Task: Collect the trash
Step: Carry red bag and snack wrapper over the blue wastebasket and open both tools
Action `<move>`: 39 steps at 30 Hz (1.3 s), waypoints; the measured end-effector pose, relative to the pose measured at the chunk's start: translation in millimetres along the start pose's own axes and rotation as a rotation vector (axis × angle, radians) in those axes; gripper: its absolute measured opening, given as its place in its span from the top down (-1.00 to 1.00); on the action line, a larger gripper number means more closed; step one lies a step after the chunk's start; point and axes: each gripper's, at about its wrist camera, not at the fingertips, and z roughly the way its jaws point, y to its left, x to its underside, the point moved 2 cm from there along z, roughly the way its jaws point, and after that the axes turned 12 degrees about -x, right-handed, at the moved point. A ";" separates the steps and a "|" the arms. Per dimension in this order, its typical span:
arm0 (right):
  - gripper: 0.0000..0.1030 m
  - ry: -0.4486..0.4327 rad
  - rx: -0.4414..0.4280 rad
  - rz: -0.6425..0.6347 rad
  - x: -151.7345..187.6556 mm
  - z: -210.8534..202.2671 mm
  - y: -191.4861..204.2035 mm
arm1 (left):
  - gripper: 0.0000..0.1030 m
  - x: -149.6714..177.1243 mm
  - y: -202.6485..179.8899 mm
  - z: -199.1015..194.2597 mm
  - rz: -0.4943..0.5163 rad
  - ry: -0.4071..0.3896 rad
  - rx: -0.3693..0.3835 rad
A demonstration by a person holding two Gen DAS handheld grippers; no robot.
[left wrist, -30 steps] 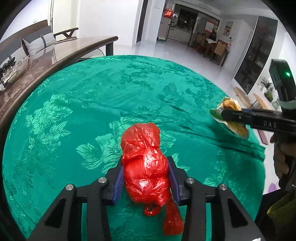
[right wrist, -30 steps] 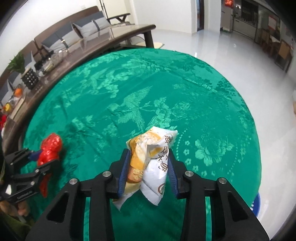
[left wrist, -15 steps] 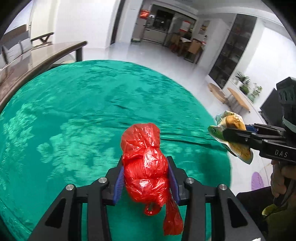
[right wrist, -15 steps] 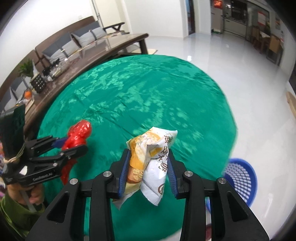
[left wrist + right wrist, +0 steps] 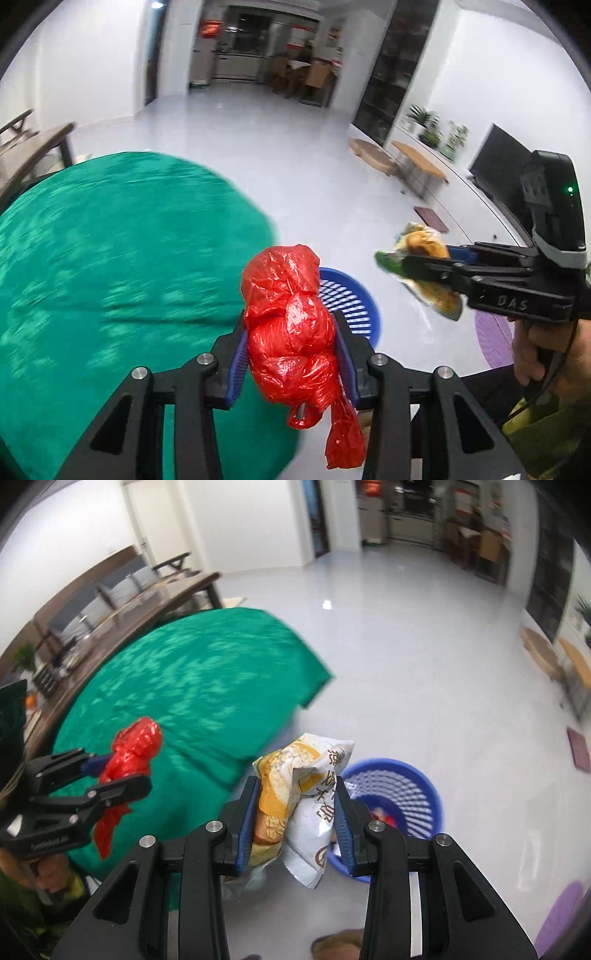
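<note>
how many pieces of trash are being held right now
2. The red plastic bag is clamped in the left gripper; the snack wrapper is clamped in the right gripper. More may lie inside the blue basket.

Crinkly glossy plastic bag (image 5: pixel 291 325) — shiny cloth (image 5: pixel 110 266).

Left gripper (image 5: pixel 291 354): matte black angular arms, a silver screw head at each pivot, ribbed blue pads lining both fingers. Right gripper (image 5: pixel 297 823) is the same build, black with four silver screws and blue pads. Seen side-on at three o'clock in the left view, its black body carries pale "DAS" lettering, a grey band and a small green light on top. The hand (image 5: pixel 546 354) gripping its handle shows an olive-green sleeve (image 5: pixel 543 435) and a thin black cable.
</note>
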 end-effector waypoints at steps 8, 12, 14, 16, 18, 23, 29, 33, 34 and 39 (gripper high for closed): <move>0.26 -0.012 0.068 0.141 17.1 -0.2 -89.8 | 0.18 -19.0 -75.6 78.7 0.081 0.069 0.026; 0.26 -0.013 0.065 0.231 25.2 12.8 -132.5 | 0.18 -19.7 -94.9 119.6 0.095 0.112 0.020; 0.26 -0.007 0.050 0.272 29.2 23.1 -150.6 | 0.18 -19.2 -101.4 134.7 0.087 0.131 0.028; 0.26 0.004 0.039 0.300 33.0 34.1 -165.7 | 0.18 -18.3 -104.5 152.7 0.087 0.150 0.030; 0.26 0.017 0.023 0.331 37.0 46.8 -177.3 | 0.18 -16.1 -110.7 168.3 0.092 0.168 0.024; 0.26 0.040 -0.010 0.438 50.2 71.6 -210.1 | 0.18 -9.0 -115.8 197.3 0.110 0.194 0.018; 0.25 0.063 -0.041 0.534 60.4 89.3 -238.6 | 0.18 1.7 -120.8 224.3 0.151 0.217 0.008; 0.25 0.068 -0.051 0.581 60.4 106.6 -246.6 | 0.18 6.8 -126.4 240.7 0.182 0.226 -0.010; 0.24 0.071 -0.053 0.593 61.8 109.5 -249.9 | 0.18 8.6 -128.9 244.0 0.188 0.226 -0.013; -0.04 0.065 -0.056 0.634 68.1 120.8 -261.2 | 0.00 14.3 -132.1 256.8 0.195 0.235 -0.032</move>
